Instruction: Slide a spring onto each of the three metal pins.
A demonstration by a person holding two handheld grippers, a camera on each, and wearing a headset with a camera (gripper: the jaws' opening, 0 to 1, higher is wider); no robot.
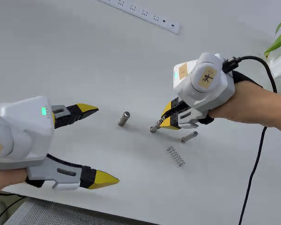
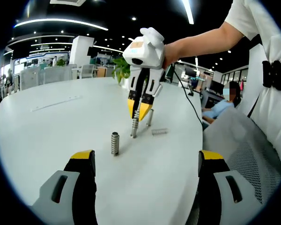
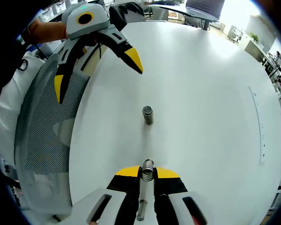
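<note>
Right gripper view puts my nearest piece dead centre. The right gripper (image 3: 147,172) has its jaws pinched together on the held pin (image 3: 141,202), whose shaft runs down between the yellow tips with a spring (image 3: 148,166) bunched at its top. I judge the grip sits there to steady the pin while the coil is worked along it. Just beyond stands the sprung pin (image 3: 147,115), alone on the table (image 3: 201,93); its coil looks fully seated, so I take it as parked clear of the work. Farther off, the left gripper (image 3: 96,75) hangs with jaws spread wide and carries nothing. I read it as idle, ready to fetch.

From the head view I get the supply that this camera misses. A loose spring (image 1: 175,156) lies flat near the right gripper, and just past it is the bare pin (image 1: 189,137), both within easy reach for the last round. By my count that is one pin done, one in hand and one to go. A power strip (image 1: 145,14) lies at the far edge, well apart from the work.

From above I cannot tell whether the bare pin stands or lies. The left gripper view settles it as well as anything: seen low across the table, the pin looks upright behind the held one. The held pin's foot rests on the surface, and that pin is close to vertical.
</note>
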